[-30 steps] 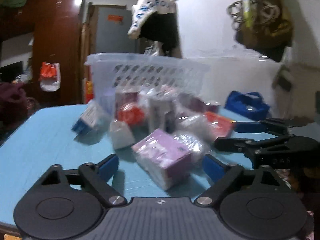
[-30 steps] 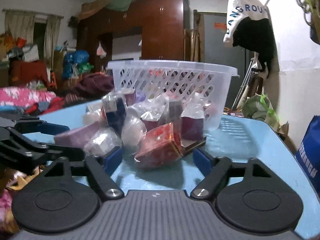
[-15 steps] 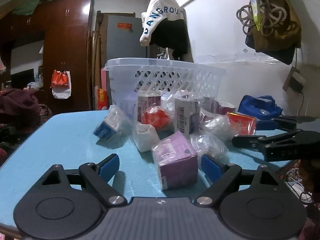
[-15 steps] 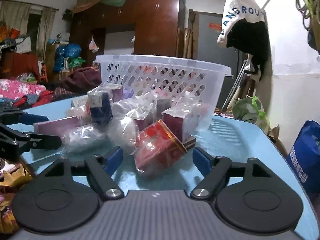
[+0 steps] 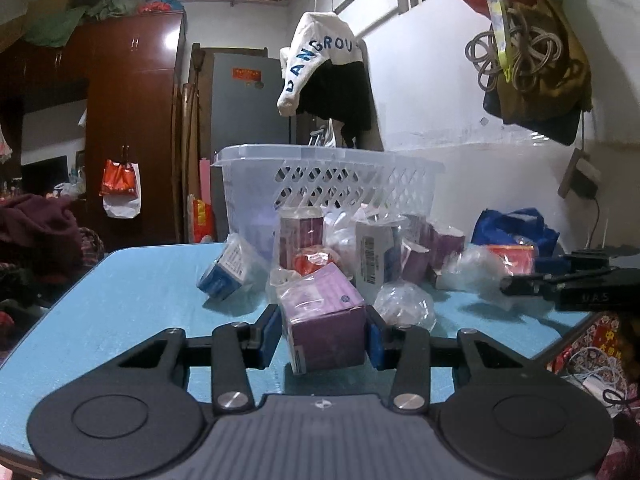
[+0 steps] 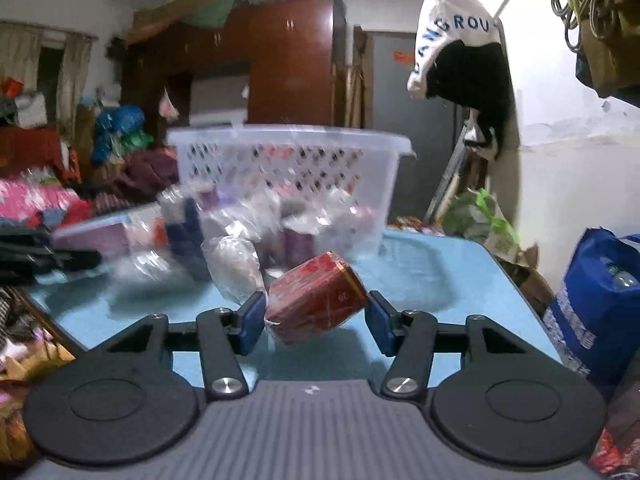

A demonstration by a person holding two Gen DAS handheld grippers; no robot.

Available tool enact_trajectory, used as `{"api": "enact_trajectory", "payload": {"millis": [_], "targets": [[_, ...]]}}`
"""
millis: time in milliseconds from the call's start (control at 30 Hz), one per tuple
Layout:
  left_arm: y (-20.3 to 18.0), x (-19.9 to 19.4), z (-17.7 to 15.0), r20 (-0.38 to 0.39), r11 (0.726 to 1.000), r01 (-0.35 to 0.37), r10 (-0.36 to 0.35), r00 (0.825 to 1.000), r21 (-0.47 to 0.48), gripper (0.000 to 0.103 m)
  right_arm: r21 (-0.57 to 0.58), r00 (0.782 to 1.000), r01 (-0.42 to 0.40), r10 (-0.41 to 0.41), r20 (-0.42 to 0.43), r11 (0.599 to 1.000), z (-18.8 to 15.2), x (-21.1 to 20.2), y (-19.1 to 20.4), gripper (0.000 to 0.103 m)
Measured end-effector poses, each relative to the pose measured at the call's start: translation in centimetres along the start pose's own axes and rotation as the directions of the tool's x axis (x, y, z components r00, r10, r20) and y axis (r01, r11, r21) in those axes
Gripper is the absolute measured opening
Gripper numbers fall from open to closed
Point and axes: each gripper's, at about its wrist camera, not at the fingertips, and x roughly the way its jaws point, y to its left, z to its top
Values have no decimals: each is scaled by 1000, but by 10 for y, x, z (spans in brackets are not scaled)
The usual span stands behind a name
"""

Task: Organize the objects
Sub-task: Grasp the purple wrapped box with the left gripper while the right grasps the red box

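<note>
Left hand-held gripper [image 5: 323,335] grasps purple box [image 5: 324,326]; right hand-held gripper [image 6: 316,322] grasps red box [image 6: 316,300], tilted. Basket [image 5: 320,184] straight ahead, past pile.

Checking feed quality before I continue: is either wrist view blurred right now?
Left wrist view: sharp, purple box crisp in the left gripper. Right wrist view: motion blur smears the basket, while the red box in the right gripper stays readable.

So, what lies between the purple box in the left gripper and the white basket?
In the left wrist view, several wrapped boxes stand between the purple box and the white basket: a red packet, a maroon box and a white barcode box.
</note>
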Motion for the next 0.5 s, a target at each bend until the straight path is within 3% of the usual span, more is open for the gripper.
{"api": "enact_trajectory", "payload": {"millis": [167, 233, 367, 500], "targets": [[2, 3, -3, -12, 1000, 4, -4, 1000, 5, 48, 6, 1000, -24, 24, -1, 1000, -5, 2, -3, 61], [3, 2, -3, -11, 1000, 7, -7, 1000, 1, 48, 9, 999, -31, 31, 6, 999, -5, -2, -6, 67], [3, 2, -4, -11, 1000, 2, -2, 1000, 4, 48, 25, 1000, -23, 23, 16, 999, -1, -6, -13, 67], [2, 6, -6, -29, 1000, 7, -7, 1000, 16, 48, 17, 999, -40, 41, -33, 999, -4, 3, -14, 53]]}}
